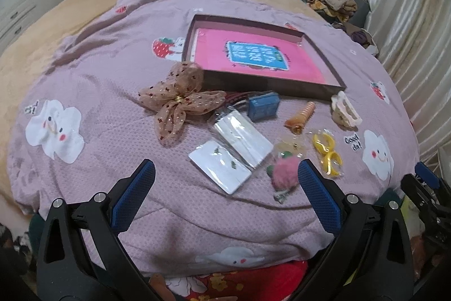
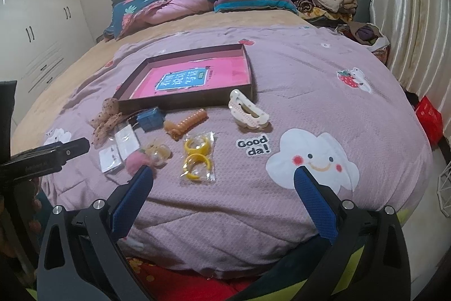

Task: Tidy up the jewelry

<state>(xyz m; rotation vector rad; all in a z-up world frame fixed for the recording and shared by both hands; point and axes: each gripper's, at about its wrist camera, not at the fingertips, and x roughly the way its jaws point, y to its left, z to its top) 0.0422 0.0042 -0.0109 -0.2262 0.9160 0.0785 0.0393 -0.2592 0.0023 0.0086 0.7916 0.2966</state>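
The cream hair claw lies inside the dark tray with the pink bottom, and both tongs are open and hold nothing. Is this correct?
Not quite. In the right wrist view the cream hair claw lies on the blanket beside the tray, not inside it. The left tongs and right tongs are indeed open and empty.

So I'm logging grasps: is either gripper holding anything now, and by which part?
Nothing is held. The left gripper and the right gripper are both open above the quilt.

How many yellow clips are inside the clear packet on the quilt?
2. One yellow clip lies at the packet's far end, the other yellow clip at its near end, both sealed in the clear packet on the quilt. More underneath cannot be ruled out.
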